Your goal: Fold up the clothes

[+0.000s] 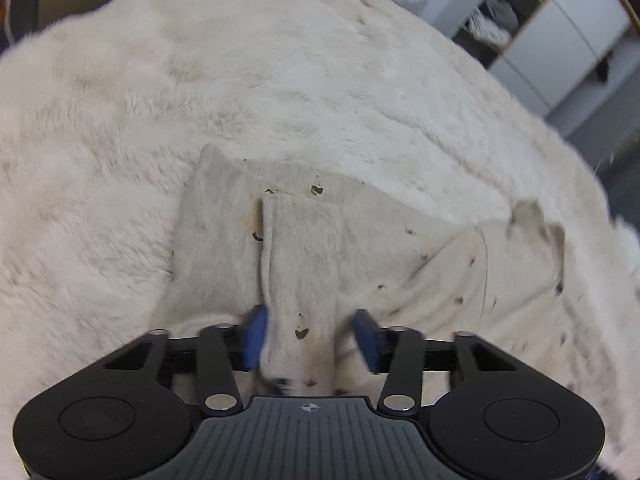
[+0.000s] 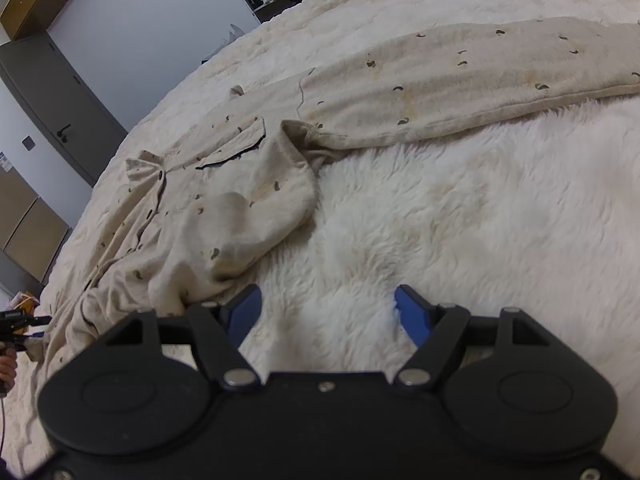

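Beige pyjama shirt (image 2: 224, 200) lies spread on the fluffy white blanket (image 2: 460, 220) of the bed, sleeve (image 2: 460, 76) running to 1 o'clock. Fabric looks soft, light, floppy, so prob. drapes and slips; best grip at hems/cuffs. Left gripper (image 1: 308, 340) half-open, straddling a fabric strip (image 1: 300, 264), not clamped. Right gripper (image 2: 328, 312) wide open, holding nothing, over blanket.
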{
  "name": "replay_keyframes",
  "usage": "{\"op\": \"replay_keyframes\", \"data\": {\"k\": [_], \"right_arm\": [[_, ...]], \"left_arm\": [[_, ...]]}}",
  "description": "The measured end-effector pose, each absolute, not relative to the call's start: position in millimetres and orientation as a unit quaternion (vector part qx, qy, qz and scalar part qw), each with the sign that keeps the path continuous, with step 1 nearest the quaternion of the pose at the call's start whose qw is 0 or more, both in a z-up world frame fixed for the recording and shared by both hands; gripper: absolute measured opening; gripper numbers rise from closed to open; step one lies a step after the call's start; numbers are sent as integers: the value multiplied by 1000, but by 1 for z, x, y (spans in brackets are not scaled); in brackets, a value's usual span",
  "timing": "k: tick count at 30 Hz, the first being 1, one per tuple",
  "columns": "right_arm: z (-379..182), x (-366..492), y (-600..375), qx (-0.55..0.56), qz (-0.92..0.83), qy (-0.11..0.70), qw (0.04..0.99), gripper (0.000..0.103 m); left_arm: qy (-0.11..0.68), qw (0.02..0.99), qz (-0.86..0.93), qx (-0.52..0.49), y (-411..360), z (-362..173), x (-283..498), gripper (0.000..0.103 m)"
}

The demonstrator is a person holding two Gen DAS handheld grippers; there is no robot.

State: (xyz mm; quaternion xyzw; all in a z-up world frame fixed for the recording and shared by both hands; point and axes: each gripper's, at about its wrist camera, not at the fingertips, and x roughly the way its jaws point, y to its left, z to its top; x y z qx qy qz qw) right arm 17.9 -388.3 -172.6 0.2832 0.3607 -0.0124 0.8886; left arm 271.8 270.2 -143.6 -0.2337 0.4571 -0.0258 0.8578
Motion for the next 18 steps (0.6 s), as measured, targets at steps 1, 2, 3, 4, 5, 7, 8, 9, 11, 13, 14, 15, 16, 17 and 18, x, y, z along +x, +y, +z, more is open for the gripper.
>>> {"op": "replay_keyframes", "data": {"k": [1,2,3,4,5,7,8,9,11,13,14,15,16,17,18], "right_arm": [[-173,18,-388,284,-12,361,888,72],[-173,18,-389,285,-11,361,888,73],[-173,19,-389,286,-11,361,887,73],[-173,19,-389,287,-10,362,887,73],[-173,19,-389,287,-10,362,887,73],[-173,19,-388,286,-10,362,887,73],[-174,19,-388,285,-10,362,887,73],[-174,19,-387,285,-9,362,887,74],[-174,20,-386,283,-9,363,888,74],[-174,20,-385,281,-9,363,888,74],[-174,20,-385,281,-10,363,888,74],[-174,20,-385,280,-10,363,889,74],[-174,20,-384,279,-10,363,889,74],[-174,19,-384,279,-10,363,889,74],[-174,19,-384,278,-11,362,889,74]], "left_arm": [[450,859,-23,-243,273,-143,272,6],[442,864,-18,-241,275,-138,270,5],[430,873,-10,-231,278,-131,268,5],[412,889,5,-202,282,-117,264,4],[396,902,23,-171,289,-104,261,4],[377,917,72,-111,304,-83,255,4],[367,921,104,-75,313,-73,251,4],[357,921,152,-24,328,-63,247,5],[347,914,209,-22,359,-55,237,11],[344,904,243,-72,389,-53,226,11],[343,899,254,-101,401,-57,219,11],[341,893,264,-131,412,-61,212,12],[343,886,266,-161,422,-67,206,14],[354,880,254,-191,428,-76,202,20],[365,872,241,-220,435,-85,197,29]]}}
